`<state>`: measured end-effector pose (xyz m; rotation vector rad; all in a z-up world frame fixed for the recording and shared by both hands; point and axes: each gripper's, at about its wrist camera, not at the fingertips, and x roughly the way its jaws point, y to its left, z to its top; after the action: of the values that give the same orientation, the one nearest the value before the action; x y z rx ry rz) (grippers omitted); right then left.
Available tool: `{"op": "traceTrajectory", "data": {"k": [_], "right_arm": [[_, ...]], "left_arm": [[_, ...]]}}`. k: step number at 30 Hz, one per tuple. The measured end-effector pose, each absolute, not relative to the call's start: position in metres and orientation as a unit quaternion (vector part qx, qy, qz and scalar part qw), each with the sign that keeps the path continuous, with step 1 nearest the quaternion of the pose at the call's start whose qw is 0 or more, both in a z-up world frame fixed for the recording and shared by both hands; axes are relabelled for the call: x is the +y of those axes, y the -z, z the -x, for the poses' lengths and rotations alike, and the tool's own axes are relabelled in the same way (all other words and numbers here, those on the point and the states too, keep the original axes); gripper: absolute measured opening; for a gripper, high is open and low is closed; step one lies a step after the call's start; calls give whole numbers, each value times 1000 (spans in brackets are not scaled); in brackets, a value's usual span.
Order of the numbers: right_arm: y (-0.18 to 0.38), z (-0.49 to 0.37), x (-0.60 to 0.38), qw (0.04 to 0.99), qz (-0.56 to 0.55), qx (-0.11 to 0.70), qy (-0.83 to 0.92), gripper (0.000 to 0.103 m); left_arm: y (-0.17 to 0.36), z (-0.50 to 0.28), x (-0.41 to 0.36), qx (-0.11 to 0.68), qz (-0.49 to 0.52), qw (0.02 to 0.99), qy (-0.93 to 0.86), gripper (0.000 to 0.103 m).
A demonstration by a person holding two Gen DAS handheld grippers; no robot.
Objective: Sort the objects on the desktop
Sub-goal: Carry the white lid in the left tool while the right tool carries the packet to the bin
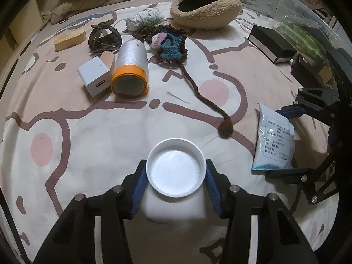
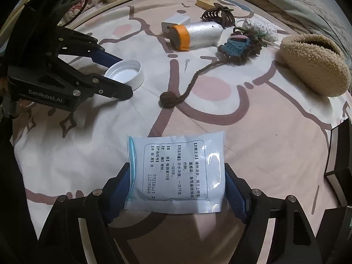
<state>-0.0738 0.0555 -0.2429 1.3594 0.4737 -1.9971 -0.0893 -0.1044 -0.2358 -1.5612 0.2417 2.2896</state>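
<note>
My left gripper is shut on a white plastic lid, its blue pads against both sides of the rim; the lid also shows in the right wrist view. My right gripper is shut on a pale blue medicine sachet with printed text, held just above the sheet; the sachet also shows at the right of the left wrist view. A fuzzy beige pouch lies open at the far side.
On the cartoon-print sheet lie a white charger, an orange-capped plastic roll, a brown hair claw, a wooden block, a crocheted piece with a long cord, and a white wad. A black box stands at right.
</note>
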Motion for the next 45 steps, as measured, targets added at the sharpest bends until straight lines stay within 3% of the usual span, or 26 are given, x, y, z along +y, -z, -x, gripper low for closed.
{"op": "traceTrajectory", "data": {"k": [13, 33, 45], "right_arm": [[226, 79, 60, 303, -522, 173, 778, 79], [74, 97, 138, 177, -380, 76, 905, 79], [30, 81, 215, 75, -328, 16, 942, 79]], "left_arm": [[219, 86, -105, 82, 536, 177, -821, 50], [160, 93, -93, 56, 481, 174, -857, 50], [112, 94, -70, 40, 429, 186, -883, 50]]}}
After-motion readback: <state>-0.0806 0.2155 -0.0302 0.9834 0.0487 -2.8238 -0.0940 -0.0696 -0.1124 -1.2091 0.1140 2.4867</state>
